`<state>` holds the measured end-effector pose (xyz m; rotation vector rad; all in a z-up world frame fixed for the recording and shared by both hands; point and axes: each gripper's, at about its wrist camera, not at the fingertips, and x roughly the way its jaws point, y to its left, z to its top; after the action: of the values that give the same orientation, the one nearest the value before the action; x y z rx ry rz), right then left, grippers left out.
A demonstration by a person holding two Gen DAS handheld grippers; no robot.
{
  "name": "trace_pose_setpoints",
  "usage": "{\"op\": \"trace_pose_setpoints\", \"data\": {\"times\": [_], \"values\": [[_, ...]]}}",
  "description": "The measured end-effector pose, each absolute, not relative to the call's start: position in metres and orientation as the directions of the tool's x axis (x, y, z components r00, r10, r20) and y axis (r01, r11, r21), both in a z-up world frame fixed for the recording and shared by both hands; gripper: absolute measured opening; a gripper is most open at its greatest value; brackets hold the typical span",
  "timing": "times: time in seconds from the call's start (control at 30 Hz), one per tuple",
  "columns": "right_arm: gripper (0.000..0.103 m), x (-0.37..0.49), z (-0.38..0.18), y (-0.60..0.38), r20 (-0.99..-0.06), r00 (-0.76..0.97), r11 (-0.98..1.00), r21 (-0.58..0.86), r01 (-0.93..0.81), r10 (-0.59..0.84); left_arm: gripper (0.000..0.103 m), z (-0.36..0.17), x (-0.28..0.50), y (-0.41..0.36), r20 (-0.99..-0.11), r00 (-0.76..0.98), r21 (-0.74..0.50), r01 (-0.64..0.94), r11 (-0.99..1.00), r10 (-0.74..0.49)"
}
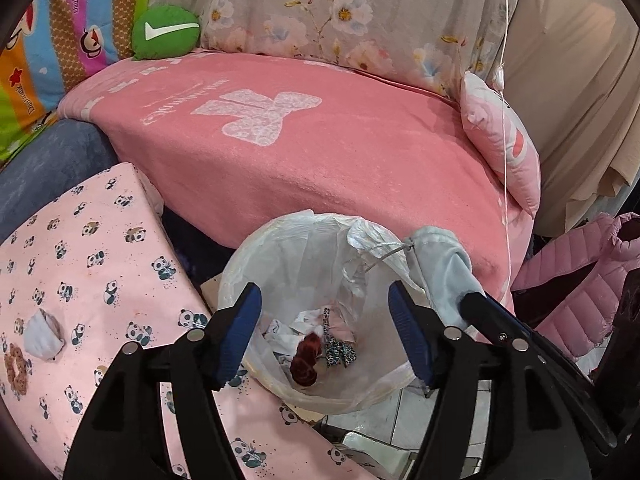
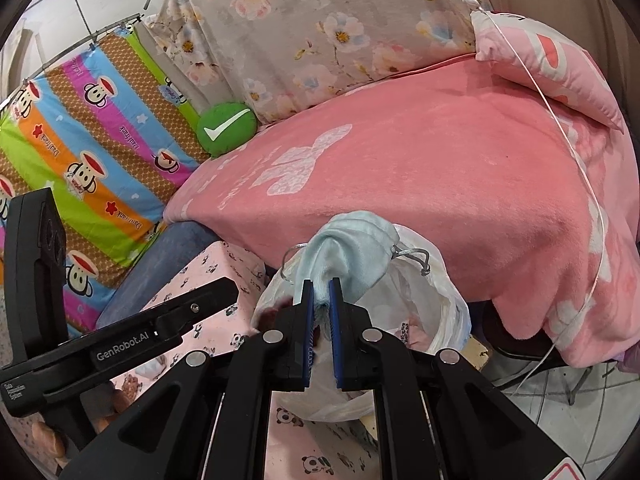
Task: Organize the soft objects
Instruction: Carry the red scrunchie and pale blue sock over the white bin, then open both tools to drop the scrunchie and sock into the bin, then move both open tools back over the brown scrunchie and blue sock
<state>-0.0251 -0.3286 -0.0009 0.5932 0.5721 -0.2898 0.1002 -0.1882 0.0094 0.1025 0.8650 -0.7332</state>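
We note a pink blanket [image 1: 320,152] covering the sofa, with a panda-print cloth [image 1: 100,272] beside it. Between them stands a bin [image 1: 248,264] lined with a white bag. At its bottom lie a red scrunchie [image 1: 306,360] and scraps of fabric. Left gripper [image 1: 324,336] is above the bin, fingers released, nothing between them. Right gripper [image 2: 321,320] has fingers clenched on a pale blue cloth [image 2: 352,248] at the bin's rim.
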Motion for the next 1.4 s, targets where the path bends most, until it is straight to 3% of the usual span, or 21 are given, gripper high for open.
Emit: {"op": "trace_pose_setpoints", "data": {"times": [0.47, 1.4], "values": [[0.010, -0.007, 0.005, -0.314, -0.579, 0.809, 0.817, 0.418, 0.397, -0.097, 0.063, 0.018, 0.107, -0.164, -0.703, 0.492, -0.173, 0.582, 0.795, -0.513], [0.033, 0.005, 0.029, -0.250, -0.577, 0.814, 0.873, 0.366, 0.321, -0.058, 0.070, 0.018, 0.115, -0.069, -0.699, 0.573, -0.196, 0.421, 0.886, -0.427]]}}
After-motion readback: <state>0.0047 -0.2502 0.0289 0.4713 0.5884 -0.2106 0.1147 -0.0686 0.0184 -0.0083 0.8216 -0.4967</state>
